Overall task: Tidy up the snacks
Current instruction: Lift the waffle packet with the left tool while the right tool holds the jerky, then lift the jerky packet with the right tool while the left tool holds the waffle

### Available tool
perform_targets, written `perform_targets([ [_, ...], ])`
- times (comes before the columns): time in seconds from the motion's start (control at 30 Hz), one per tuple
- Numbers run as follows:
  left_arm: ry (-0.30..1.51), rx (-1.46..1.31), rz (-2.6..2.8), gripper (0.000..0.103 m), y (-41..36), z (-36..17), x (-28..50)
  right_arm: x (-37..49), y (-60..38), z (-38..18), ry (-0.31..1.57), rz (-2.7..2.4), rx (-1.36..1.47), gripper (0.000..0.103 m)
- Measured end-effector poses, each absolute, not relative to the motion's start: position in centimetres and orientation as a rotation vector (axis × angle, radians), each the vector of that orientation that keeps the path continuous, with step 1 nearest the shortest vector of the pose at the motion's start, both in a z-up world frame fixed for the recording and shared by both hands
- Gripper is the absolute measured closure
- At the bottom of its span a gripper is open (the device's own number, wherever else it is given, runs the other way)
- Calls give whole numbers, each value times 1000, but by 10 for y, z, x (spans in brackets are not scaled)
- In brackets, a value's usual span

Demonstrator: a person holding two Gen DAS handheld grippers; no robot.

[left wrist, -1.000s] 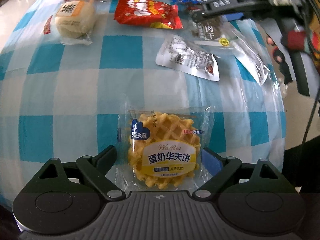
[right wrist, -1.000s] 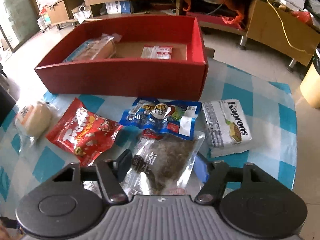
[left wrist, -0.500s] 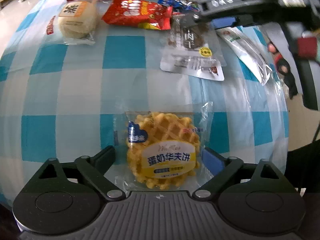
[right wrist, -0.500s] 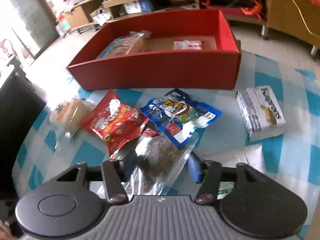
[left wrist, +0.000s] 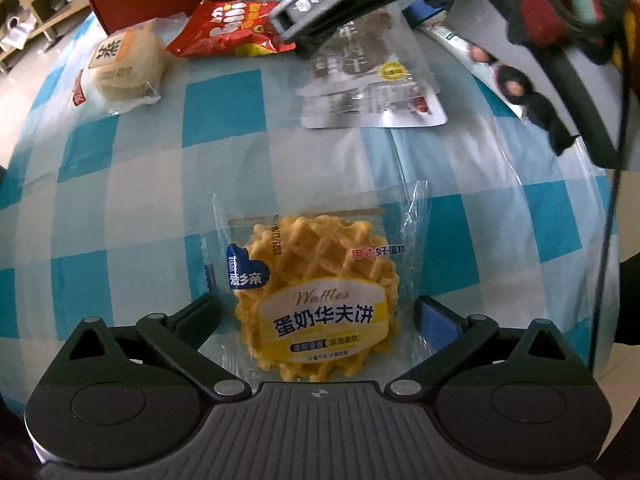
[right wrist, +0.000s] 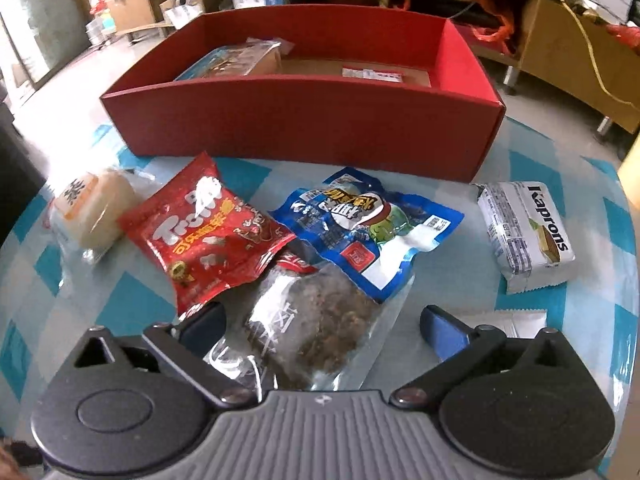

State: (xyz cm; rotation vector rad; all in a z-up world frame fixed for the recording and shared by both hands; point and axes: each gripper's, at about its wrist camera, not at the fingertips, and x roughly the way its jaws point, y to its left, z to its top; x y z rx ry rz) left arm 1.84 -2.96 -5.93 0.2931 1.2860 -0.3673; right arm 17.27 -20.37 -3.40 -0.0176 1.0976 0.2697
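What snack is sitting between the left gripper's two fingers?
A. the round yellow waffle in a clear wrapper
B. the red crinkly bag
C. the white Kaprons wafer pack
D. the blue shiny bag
A: the round yellow waffle in a clear wrapper lies flat on the blue-and-white checked tablecloth between the open left gripper fingers, which do not press it.

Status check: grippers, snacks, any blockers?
Left gripper open, straddling waffle pack. Right gripper jaws just opened around jerky pouch. Red box beyond; blue packet overlaps pouch.

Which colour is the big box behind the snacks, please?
The box is red outside and inside, with a brown cardboard floor. It shows best in the right wrist view.
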Motion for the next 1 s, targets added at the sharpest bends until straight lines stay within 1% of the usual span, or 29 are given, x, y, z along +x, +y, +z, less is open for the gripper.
perform_targets([
  [0.03,1287,288,-370,2,-28,-59,19,170,-206,-31,1091,275,-33,15],
  [0.07,1288,282,-371,3,-28,-58,19,166,-208,-27,1085,284,-36,31],
  [0.13,1292,267,-374,5,-20,-55,23,158,-213,-17,1078,292,-27,44],
  [0.2,1299,252,-374,7,-18,-53,24,150,-218,-10,1070,288,-20,48],
  [0.27,1307,235,-371,8,-14,-52,25,143,-222,-5,1062,283,-2,55],
  [0.33,1310,226,-371,8,-12,-52,25,138,-227,-1,1058,281,34,60],
  [0.57,1311,242,-373,8,-13,-52,26,116,-232,20,1022,327,127,72],
  [0.73,1314,243,-371,7,-16,-54,26,122,-228,10,1058,348,216,72],
  [0.83,1316,247,-371,5,-16,-55,26,137,-223,-1,1096,310,241,64],
  [0.9,1318,245,-372,5,-15,-55,27,144,-211,-1,1104,276,186,58],
  [0.93,1320,243,-372,5,-14,-55,28,146,-204,-1,1103,260,152,52],
  [0.97,1322,239,-373,5,-14,-55,28,146,-199,-1,1099,251,130,44],
  [1.0,1323,235,-373,4,-13,-55,28,146,-191,-3,1103,249,100,39],
])
